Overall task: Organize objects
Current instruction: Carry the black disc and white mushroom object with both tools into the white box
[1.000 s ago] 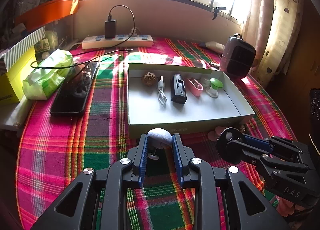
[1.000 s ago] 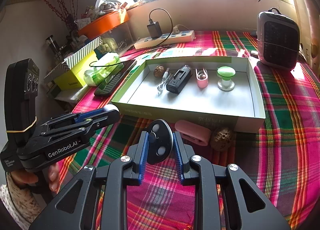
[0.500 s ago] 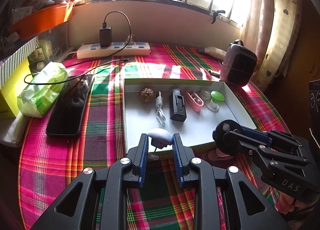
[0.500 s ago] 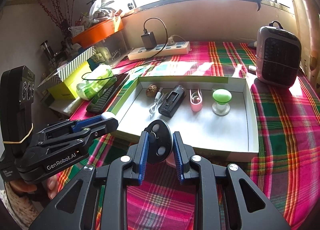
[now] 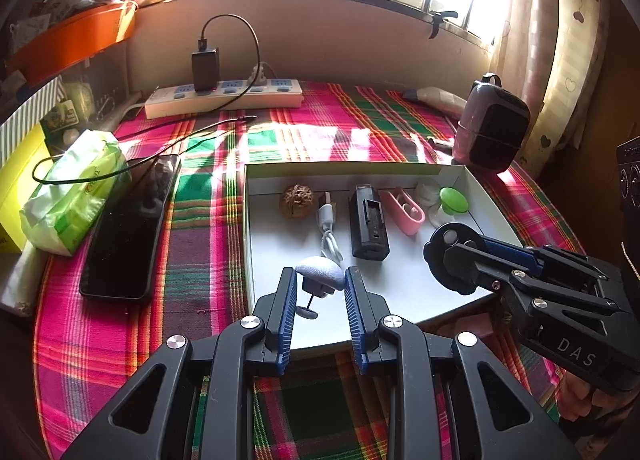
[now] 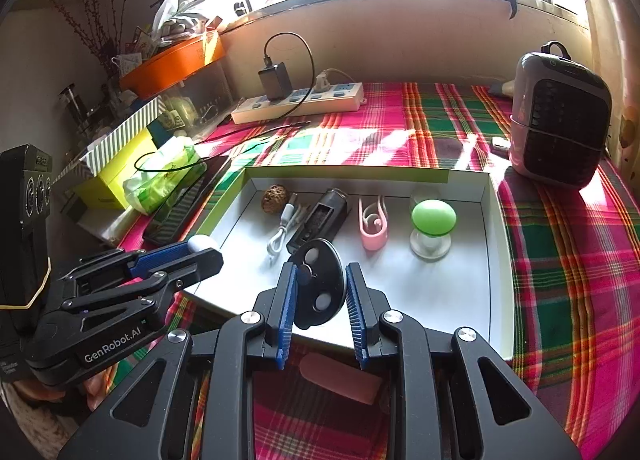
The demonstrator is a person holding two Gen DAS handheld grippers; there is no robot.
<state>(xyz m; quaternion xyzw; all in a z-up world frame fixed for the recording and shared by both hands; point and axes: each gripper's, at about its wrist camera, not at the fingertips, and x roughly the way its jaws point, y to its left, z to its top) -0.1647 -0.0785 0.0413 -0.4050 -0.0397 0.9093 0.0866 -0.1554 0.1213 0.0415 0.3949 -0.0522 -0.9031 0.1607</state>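
My left gripper is shut on a small grey-white capped piece with a thin stem, held over the near left part of the white tray. My right gripper is shut on a black oval disc with pale dots, held above the tray's near edge. In the tray lie a walnut, a white cable, a black holder, a pink clip and a green-topped stand. A pink block lies on the cloth below my right gripper.
A plaid cloth covers the table. A black phone, a green tissue pack and a yellow box lie left. A power strip with a charger sits at the back, a small heater at the right.
Both grippers have moved forward over the tray with their objects still held; the tray now lies closer beneath them. The pink block and a second walnut have slipped under the right gripper.
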